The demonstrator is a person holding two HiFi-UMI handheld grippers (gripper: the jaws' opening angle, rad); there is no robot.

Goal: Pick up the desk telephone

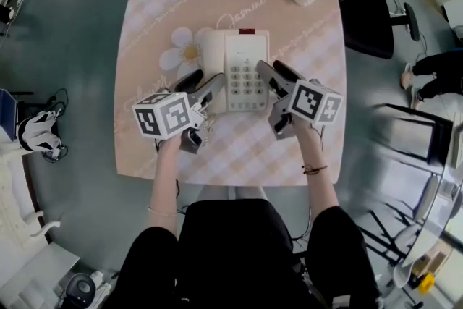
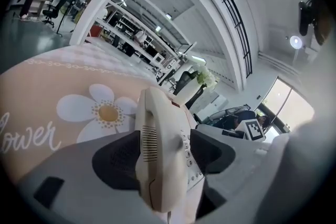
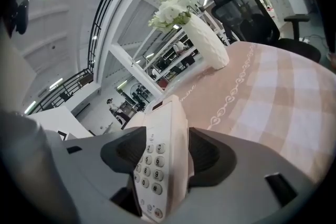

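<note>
Pre-grasp step: jaws apart on left gripper (image 1: 202,82) and right gripper (image 1: 271,69), astride sides of cream plastic desk telephone (image 1: 242,72). Next: clamp both, lift level.

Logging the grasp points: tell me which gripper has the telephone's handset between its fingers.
The left gripper: the handset of the desk telephone sits between its open fingers, whereas the right gripper has its fingers astride the keypad edge.
</note>
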